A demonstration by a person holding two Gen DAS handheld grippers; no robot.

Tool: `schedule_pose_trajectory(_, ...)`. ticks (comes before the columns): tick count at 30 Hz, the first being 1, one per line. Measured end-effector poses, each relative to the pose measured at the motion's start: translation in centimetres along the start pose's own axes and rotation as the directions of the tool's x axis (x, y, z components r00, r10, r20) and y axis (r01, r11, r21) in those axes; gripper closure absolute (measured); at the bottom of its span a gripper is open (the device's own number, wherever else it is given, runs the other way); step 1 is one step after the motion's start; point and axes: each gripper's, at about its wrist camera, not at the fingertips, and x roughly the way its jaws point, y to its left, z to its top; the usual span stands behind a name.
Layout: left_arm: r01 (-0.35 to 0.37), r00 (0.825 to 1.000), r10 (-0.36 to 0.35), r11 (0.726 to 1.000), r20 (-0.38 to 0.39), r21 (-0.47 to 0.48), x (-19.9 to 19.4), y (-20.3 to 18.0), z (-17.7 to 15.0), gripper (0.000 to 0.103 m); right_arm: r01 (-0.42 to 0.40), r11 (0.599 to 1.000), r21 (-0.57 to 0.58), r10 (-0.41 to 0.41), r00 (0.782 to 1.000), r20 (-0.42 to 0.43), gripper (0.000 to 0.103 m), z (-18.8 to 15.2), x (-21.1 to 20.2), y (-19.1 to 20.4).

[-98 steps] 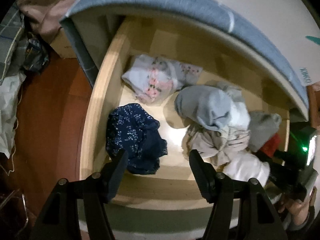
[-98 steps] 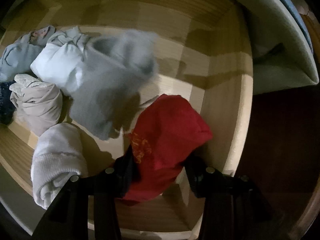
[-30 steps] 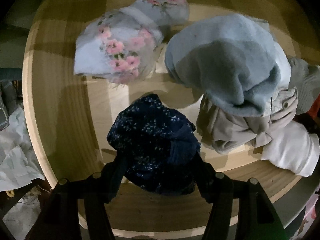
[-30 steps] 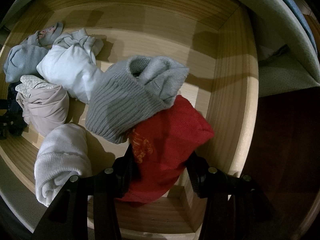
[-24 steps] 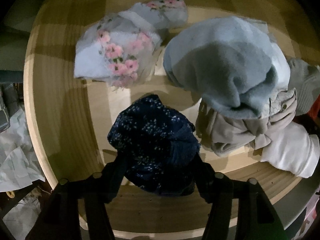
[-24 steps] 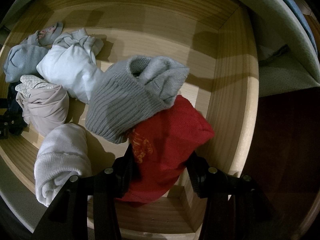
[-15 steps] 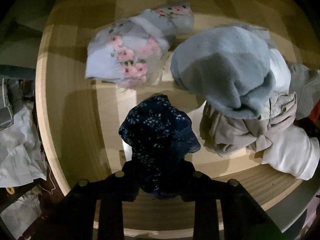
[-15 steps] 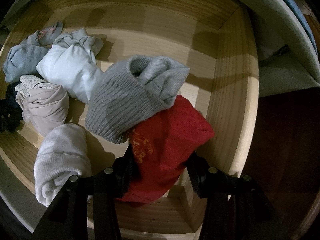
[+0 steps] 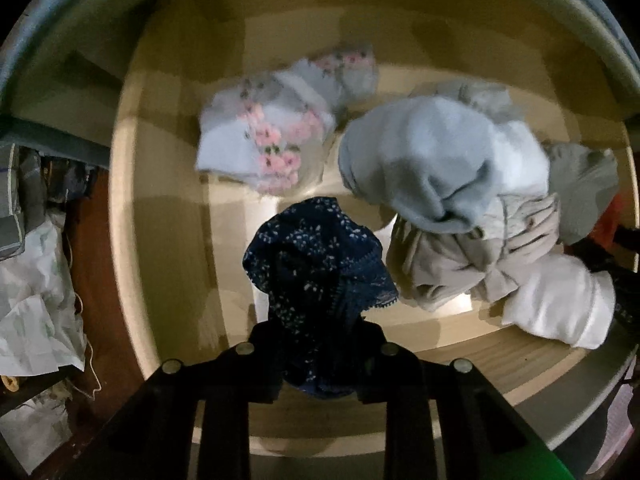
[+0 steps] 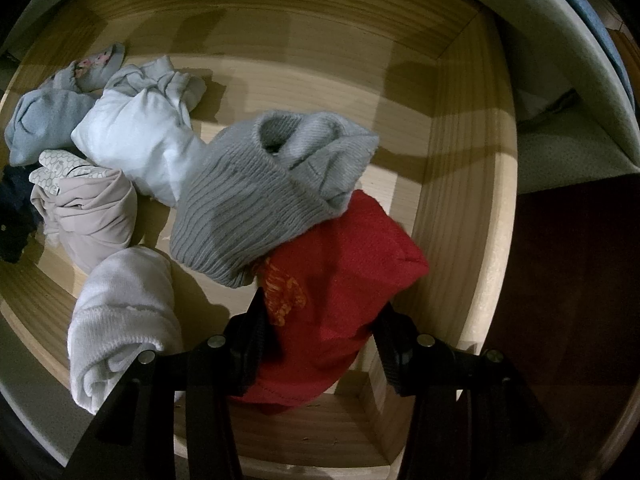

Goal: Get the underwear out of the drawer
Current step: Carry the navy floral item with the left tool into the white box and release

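Underwear: navy blue white-speckled lace-edged underwear [image 9: 320, 264], bunched and pinched between the fingers of the left gripper [image 9: 316, 344], hanging above the floor of the drawer.
Left gripper: points straight down over the drawer's left half; its jaws have just been closing and are clenched on the navy fabric.
Right gripper [image 10: 320, 332]: points straight down over the drawer's right front corner, its two fingers pressed on either side of a red fabric bundle with orange print [image 10: 340, 276].
Drawer: open pale wooden drawer [image 10: 460, 184] with a light plank floor.
Contents: one white piece with pink flowers [image 9: 272, 136], one light blue fleecy bundle [image 9: 416, 160], one beige bundle [image 10: 92, 216], one white knit roll [image 10: 120, 316], one pale white knotted bundle [image 10: 140, 128], one grey ribbed knit piece [image 10: 256, 200] lying partly on the red bundle.
Outside: dark reddish floor [image 9: 90, 240] left of the drawer, with crumpled white paper [image 9: 32, 300] lying on it.
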Motion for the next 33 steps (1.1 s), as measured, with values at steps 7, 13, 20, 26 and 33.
schedule_pose_trajectory(7,0.017,0.996,-0.016,1.000,0.092,-0.009,-2.7,0.1,-1.0,0.078,0.002,1.000,-0.006,-0.002,1.000,-0.011,0.055,0.1,0.0,0.2)
schedule_pose_trajectory(13,0.025,0.985,-0.021,0.999,0.172,-0.022,-5.0,0.3,-1.0,0.078,-0.014,1.000,0.021,0.014,1.000,0.007,0.064,0.2,-0.1,-0.3)
schedule_pose_trajectory(20,0.045,0.965,-0.040,0.999,0.258,-0.011,-7.5,0.8,-1.6,0.078,-0.016,0.998,0.058,0.014,0.999,0.036,0.068,-0.2,-0.3,-1.1)
schedule_pose_trajectory(26,0.030,0.939,-0.032,1.000,0.344,0.009,-10.4,1.2,-1.7,0.078,0.004,0.998,0.055,-0.006,1.000,0.030,0.068,-0.5,-0.4,-0.8)
schedule_pose_trajectory(33,0.026,0.872,-0.028,1.000,0.488,0.011,-16.4,2.2,-1.3,0.078,-0.001,0.998,0.070,-0.002,0.999,0.035,0.068,-1.0,-0.5,-0.8)
